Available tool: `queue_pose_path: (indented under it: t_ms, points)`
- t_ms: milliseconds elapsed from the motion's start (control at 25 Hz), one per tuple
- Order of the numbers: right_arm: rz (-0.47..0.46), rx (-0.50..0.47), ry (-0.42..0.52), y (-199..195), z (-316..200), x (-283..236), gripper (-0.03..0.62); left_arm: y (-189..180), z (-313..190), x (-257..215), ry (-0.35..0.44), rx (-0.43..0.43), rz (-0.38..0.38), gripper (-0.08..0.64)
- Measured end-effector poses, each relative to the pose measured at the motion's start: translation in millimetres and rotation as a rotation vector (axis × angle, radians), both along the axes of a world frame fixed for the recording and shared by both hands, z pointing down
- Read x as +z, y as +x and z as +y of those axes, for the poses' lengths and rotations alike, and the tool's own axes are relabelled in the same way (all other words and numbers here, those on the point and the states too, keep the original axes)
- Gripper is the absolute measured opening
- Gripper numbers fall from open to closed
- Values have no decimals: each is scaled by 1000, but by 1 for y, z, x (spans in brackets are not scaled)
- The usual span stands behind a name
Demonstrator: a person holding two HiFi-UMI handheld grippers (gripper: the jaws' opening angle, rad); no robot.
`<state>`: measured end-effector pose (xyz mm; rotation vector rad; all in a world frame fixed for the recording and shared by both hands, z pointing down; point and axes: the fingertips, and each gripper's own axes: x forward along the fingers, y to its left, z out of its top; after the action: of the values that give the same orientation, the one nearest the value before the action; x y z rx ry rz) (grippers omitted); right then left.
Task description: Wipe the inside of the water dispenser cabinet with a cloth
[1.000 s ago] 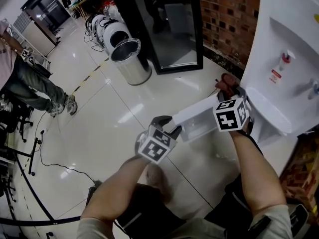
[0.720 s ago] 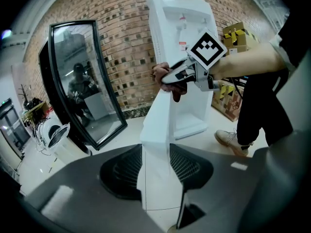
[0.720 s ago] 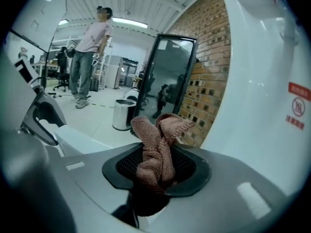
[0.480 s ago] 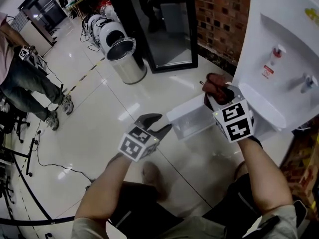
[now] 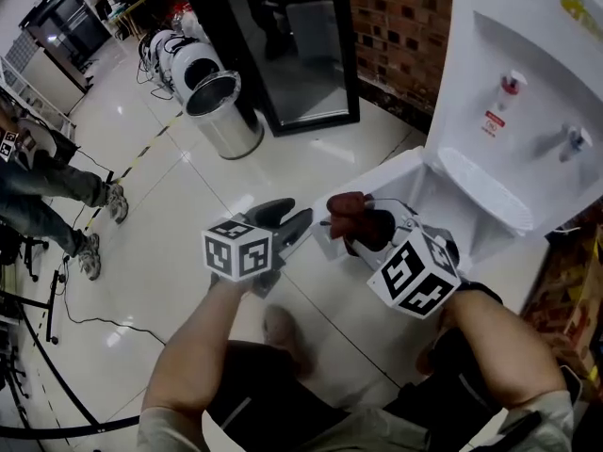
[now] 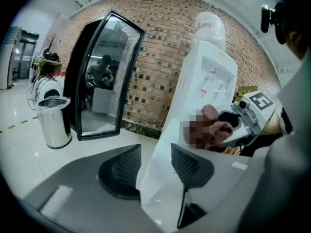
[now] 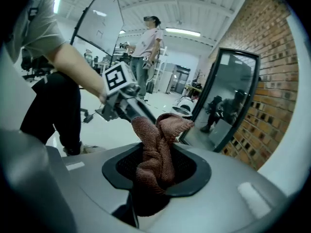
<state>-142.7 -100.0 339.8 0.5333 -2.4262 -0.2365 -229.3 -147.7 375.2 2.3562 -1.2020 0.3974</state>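
- Right gripper (image 7: 155, 171): jaws closed on the cloth (image 7: 156, 149), pinched at its bunched middle. Loose folds stand up above the pads.
- Cloth, as judged: soft terry, light and limp, not fragile. It will drape and may snag on edges. The mid-bunch hold suits wiping, provided a free fold leads.
- Cloth location: held in the air just beside the free edge of the open cabinet door (image 5: 372, 191), outside the cabinet (image 5: 471, 229).
- Left gripper (image 6: 153, 161): jaws apart. The door's edge shows in the gap, but contact is not confirmed. The door is judged thin, stiff and light, best held at its free edge.
- Cabinet, below the taps of the water dispenser (image 5: 528, 92): its interior and any contents are hidden in every view.
- Trash can (image 5: 219, 111): well apart on the floor. Its contents cannot be made out.
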Motion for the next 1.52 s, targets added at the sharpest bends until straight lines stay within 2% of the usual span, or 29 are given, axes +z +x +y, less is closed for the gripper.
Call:
queue_pose_path:
  t_ms: [200,320,400,520,720,920,1240,1520]
  points:
    - [94,-147,-21,-18,38,28,155,3,-6,12,-33,29,1,187]
    - [158,-219,-45,-31,52,56,155,7,-6,12,-34,55,26,156]
    - [186,-250,-69,-40,58,72,155,11,-4,10,-27,71,39,98]
    - [215,-259,-105,-51,58,95,155,11,-4,10,-24,78,49,98]
    - [170,-165,-187,-60,37,103,155,10,-5,10,-26,83,52,97]
    - [107,-62,-215,-60,13,96,155,10,-4,10,-27,77,44,95]
    - [39,111,-221,-35,-16,90,152,10,-4,10,-23,71,27,95]
    - [-19,297,-288,-6,-60,98,150,11,-2,10,-21,65,37,95]
